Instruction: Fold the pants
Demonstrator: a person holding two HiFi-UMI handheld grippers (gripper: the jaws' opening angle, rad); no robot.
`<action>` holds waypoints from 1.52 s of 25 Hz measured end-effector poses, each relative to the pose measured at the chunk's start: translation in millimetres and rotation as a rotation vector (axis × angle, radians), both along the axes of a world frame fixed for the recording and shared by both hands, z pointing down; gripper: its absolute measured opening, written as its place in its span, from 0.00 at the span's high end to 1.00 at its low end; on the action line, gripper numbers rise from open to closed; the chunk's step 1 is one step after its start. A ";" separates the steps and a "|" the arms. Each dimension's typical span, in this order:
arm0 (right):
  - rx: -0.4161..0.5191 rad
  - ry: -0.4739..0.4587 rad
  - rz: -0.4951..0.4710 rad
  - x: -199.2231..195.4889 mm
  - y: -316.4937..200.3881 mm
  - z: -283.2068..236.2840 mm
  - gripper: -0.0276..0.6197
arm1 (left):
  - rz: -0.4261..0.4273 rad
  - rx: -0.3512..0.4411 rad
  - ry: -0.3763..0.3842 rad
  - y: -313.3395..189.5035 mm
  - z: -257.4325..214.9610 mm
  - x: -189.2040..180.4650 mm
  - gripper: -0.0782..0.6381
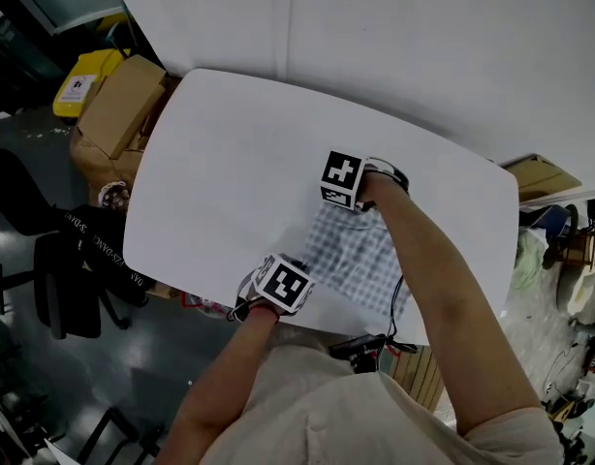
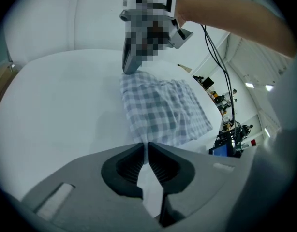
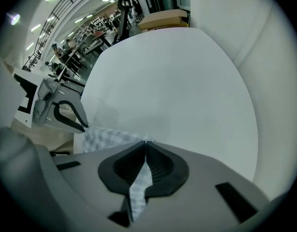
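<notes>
Left gripper view: the left gripper [image 2: 146, 148] clamps its ribbed dark jaws on soft blue-checked pants [image 2: 160, 108], which lie rumpled on the smooth white table [image 2: 56, 105]. Beyond, the right gripper [image 3: 145, 145] pinches the far edge, whether waistband or hem I can't tell.

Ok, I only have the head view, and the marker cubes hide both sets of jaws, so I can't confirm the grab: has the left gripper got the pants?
Observer: Yes. In the left gripper view, the left gripper has its jaws shut on an edge of the checked pants.
Operator: And the right one?
Observer: The right gripper is shut on the pants too. Its own view shows checked cloth running down between its jaws.
</notes>
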State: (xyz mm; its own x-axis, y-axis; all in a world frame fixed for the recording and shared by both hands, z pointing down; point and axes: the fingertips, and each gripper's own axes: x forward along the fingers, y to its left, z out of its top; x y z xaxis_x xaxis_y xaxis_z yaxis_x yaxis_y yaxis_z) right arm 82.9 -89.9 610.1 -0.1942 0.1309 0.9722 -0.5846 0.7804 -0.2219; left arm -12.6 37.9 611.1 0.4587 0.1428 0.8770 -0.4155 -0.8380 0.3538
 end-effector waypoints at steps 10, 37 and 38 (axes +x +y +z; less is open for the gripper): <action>0.157 -0.027 0.017 -10.5 -35.0 -7.5 0.93 | -0.053 -0.068 0.017 8.7 2.2 -15.8 0.84; 0.049 -0.085 0.016 73.7 54.5 -33.9 0.84 | 0.480 0.101 0.132 102.9 -49.2 72.1 0.51; 0.049 -0.080 0.024 78.0 58.6 -33.6 0.84 | 0.494 0.091 0.127 106.5 -46.3 79.0 0.51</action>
State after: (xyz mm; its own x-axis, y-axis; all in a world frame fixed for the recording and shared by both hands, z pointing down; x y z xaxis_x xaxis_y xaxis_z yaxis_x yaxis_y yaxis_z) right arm 160.9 -31.3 576.4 -0.2736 0.0779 0.9587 -0.5849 0.7778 -0.2301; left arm 66.4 144.5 564.8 0.4594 0.2946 0.8380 0.0785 -0.9532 0.2921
